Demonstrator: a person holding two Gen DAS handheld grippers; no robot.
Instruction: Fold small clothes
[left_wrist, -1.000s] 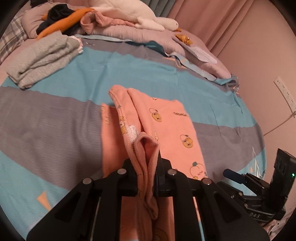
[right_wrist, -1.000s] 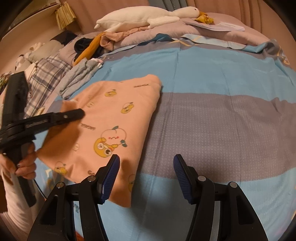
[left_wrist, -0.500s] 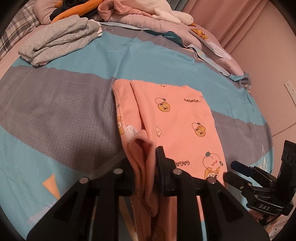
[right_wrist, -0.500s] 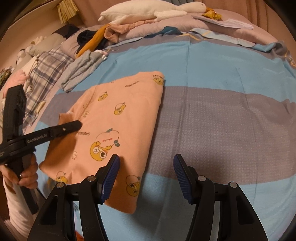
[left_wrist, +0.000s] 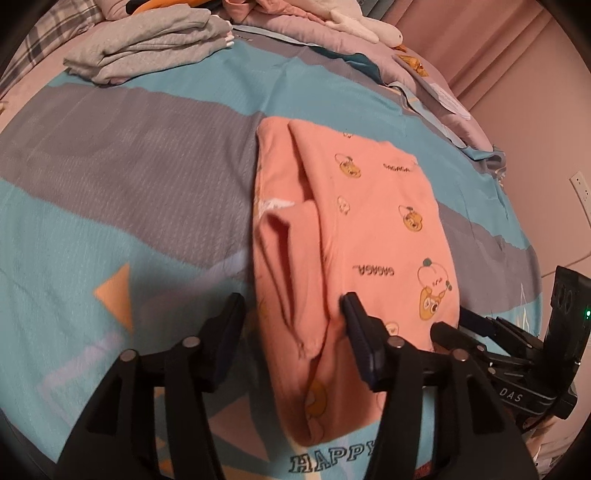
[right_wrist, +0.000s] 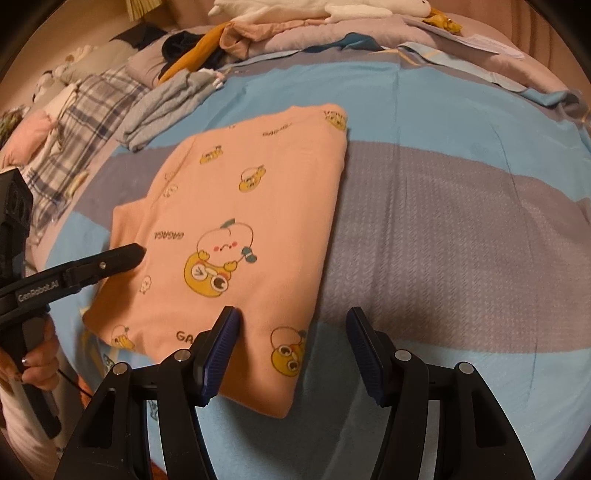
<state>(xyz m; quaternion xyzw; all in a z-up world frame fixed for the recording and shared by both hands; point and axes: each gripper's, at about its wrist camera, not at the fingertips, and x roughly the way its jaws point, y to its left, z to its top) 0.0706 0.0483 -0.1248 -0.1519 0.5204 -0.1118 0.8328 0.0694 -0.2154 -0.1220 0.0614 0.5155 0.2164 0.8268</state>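
Now my left gripper (left_wrist: 291, 321) is opening its jaws, with a raised fold of the peach printed garment (left_wrist: 369, 221) standing between them; the right-hand pad touches the cloth, the other stands clear of it. My right gripper (right_wrist: 291, 343) has its jaws spread and pinches nothing, the near corner of the same garment lying between its blue pads (right_wrist: 218, 354). Both grippers tilt steeply down toward the bed. In the right wrist view my left hand (right_wrist: 37, 362) wraps the handle at the left edge, its gripper's tip resting at the garment's left side. Under the garment spreads a bedcover (right_wrist: 443, 221) in blue and grey bands. Beyond the jaws lie a folded grey garment (left_wrist: 147, 48), plaid bedding (right_wrist: 81, 122), a heap of clothes (right_wrist: 207, 48) and a white plush toy (right_wrist: 295, 7), with a pink curtain (left_wrist: 491, 48) at the far right.
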